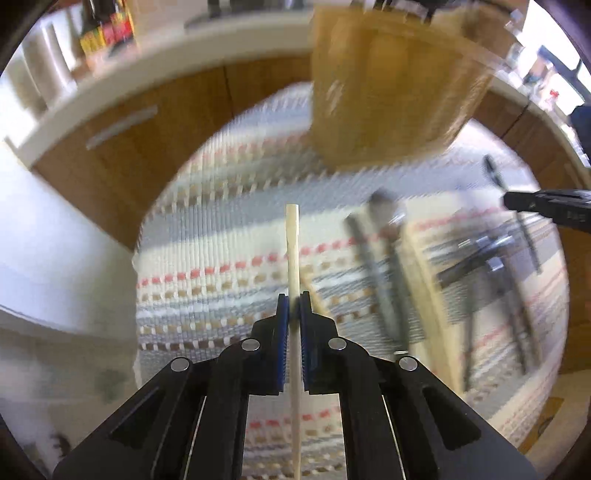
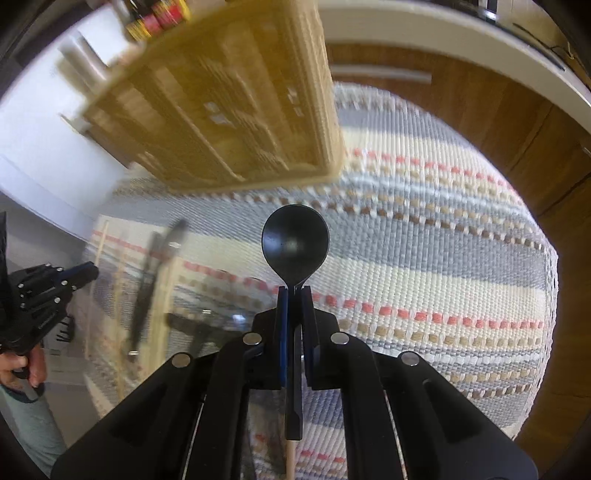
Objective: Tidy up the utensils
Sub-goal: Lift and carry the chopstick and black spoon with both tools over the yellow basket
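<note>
In the left wrist view my left gripper [image 1: 294, 303] is shut on a pale chopstick [image 1: 291, 243], which sticks out forward between the blue pads above a striped woven mat [image 1: 221, 236]. In the right wrist view my right gripper [image 2: 294, 295] is shut on the neck of a black spoon [image 2: 295, 238], bowl pointing forward. A wooden divided utensil tray [image 1: 388, 92] [image 2: 229, 99] sits at the far side of the mat. Several blurred dark utensils and wooden sticks [image 1: 391, 280] [image 2: 151, 280] lie on the mat between the two grippers.
Brown cabinet fronts [image 1: 122, 147] under a white countertop [image 2: 461, 33] ring the mat. Sauce bottles [image 1: 107, 29] stand on the counter. The left gripper [image 2: 48, 295] and a hand [image 2: 22, 365] show at the right view's left edge; the right gripper's tip [image 1: 546, 206] shows in the left view.
</note>
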A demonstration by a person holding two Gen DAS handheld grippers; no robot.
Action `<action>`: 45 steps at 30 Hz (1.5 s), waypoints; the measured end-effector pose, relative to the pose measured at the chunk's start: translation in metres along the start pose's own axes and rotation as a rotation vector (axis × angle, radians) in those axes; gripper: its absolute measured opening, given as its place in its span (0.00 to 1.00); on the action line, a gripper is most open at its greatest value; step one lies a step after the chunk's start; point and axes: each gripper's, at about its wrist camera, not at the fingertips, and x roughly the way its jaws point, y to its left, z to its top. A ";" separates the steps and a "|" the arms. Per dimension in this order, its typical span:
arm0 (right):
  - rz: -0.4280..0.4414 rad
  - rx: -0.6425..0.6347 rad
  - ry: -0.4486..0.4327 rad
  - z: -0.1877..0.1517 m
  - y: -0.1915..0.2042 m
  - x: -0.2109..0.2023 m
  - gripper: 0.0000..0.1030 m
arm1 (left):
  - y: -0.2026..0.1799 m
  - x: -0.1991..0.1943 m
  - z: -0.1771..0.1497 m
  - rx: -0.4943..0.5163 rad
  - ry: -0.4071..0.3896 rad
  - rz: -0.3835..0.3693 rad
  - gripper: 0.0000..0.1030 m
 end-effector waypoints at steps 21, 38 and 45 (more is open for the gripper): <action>0.069 -0.172 -0.734 0.074 0.044 -0.148 0.05 | -0.033 -0.117 0.118 -0.076 -0.814 -0.209 0.04; -0.009 -0.135 -0.779 0.124 0.026 -0.054 0.05 | -0.015 -0.054 0.155 -0.155 -0.987 -0.110 0.04; -0.046 -0.168 -0.805 0.114 0.026 -0.045 0.05 | -0.014 -0.032 0.146 -0.134 -0.985 -0.125 0.04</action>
